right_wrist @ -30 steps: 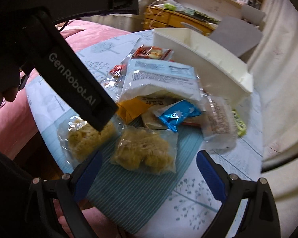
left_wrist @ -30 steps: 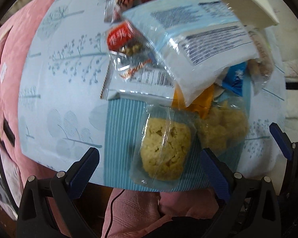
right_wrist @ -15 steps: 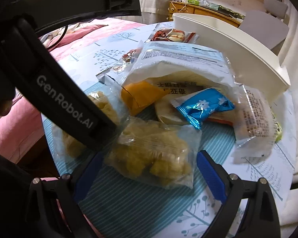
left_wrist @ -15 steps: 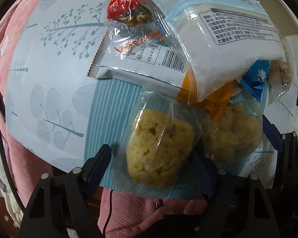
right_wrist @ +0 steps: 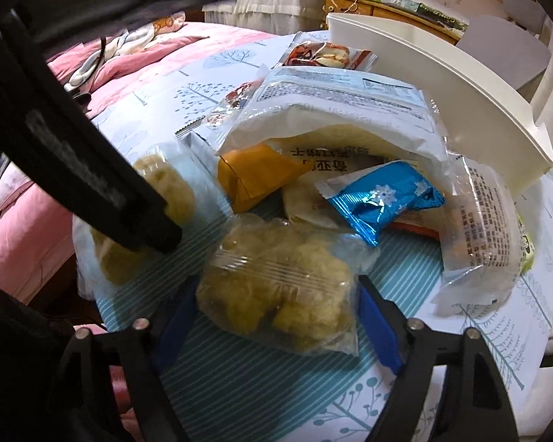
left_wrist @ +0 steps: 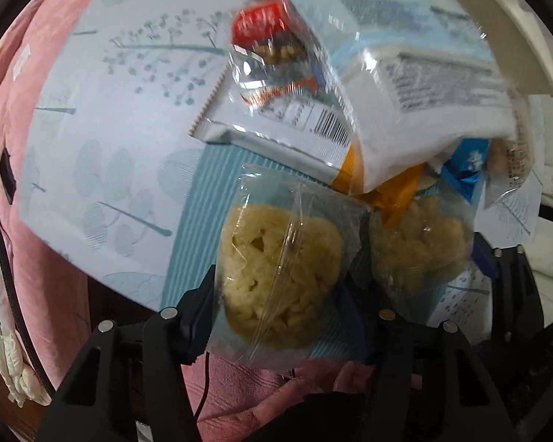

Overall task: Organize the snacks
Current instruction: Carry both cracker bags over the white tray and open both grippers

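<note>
Two clear-wrapped yellow puffed snacks lie side by side on the teal striped mat (right_wrist: 276,386) near the table's front edge. My left gripper (left_wrist: 280,305) points straight down over the left packet (left_wrist: 280,276). Its jaws are closing and its fingers (left_wrist: 199,313) press the wrapper's sides. My right gripper (right_wrist: 276,331) straddles the right packet (right_wrist: 280,291). Its jaws are closing too, and the blue pads (right_wrist: 379,335) stand just at the wrapper's edges. The left gripper's black body (right_wrist: 92,169) hides part of the left packet in the right wrist view.
Behind the two packets sits a heap of snacks: a big white-and-blue bag (right_wrist: 335,110), a blue foil packet (right_wrist: 383,199), an orange packet (right_wrist: 254,176) and a red packet (right_wrist: 324,53). A white bin (right_wrist: 461,110) stands at the back right. Pink bedding (left_wrist: 37,147) lies beyond the table edge.
Both grippers have come down onto the yellow snack packets. The left jaws have narrowed from wide apart to the wrapper's sides; the right jaws have drawn in around the other packet.
</note>
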`<state>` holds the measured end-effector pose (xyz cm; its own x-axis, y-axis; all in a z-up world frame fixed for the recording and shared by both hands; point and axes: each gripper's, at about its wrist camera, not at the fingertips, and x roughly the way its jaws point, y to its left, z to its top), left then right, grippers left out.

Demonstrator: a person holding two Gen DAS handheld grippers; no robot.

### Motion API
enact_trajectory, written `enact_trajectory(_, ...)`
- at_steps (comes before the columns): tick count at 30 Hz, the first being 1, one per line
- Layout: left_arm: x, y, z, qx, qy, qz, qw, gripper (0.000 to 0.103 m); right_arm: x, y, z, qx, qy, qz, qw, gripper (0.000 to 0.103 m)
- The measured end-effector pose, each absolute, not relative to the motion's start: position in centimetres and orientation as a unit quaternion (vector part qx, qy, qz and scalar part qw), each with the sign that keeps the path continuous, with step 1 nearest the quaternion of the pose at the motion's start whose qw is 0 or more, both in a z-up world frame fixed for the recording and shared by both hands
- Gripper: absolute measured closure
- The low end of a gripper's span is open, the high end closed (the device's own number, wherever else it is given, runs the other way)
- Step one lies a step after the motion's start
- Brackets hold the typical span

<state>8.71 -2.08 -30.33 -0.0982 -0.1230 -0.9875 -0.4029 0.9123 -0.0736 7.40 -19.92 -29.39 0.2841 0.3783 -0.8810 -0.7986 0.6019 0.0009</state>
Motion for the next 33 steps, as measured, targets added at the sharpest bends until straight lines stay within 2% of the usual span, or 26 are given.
enact_trajectory(13,8.0,-1.1,-25.6,-0.182,0.713,0.101,0.67,0.045,9.3,-21.2,-24.8,-0.18,0.501,0.395,0.749,0.029)
enact_trajectory(21,9.2,0.4,-20.0,-0.164,0.689,0.075,0.702,0.045,11.4,-22.0,-18.7,-0.131,0.465,0.374,0.791,0.029)
enact_trajectory(28,14.3,0.1,-13.0,-0.121,0.666,0.031,0.735,0.045,13.9,-22.3,-14.2,-0.104,0.424,0.32,0.841,0.029)
enact_trajectory(33,18.1,0.5,-9.8,-0.089,0.645,-0.006,0.759,0.045,16.5,-22.1,-11.7,-0.085,0.398,0.27,0.872,0.029)
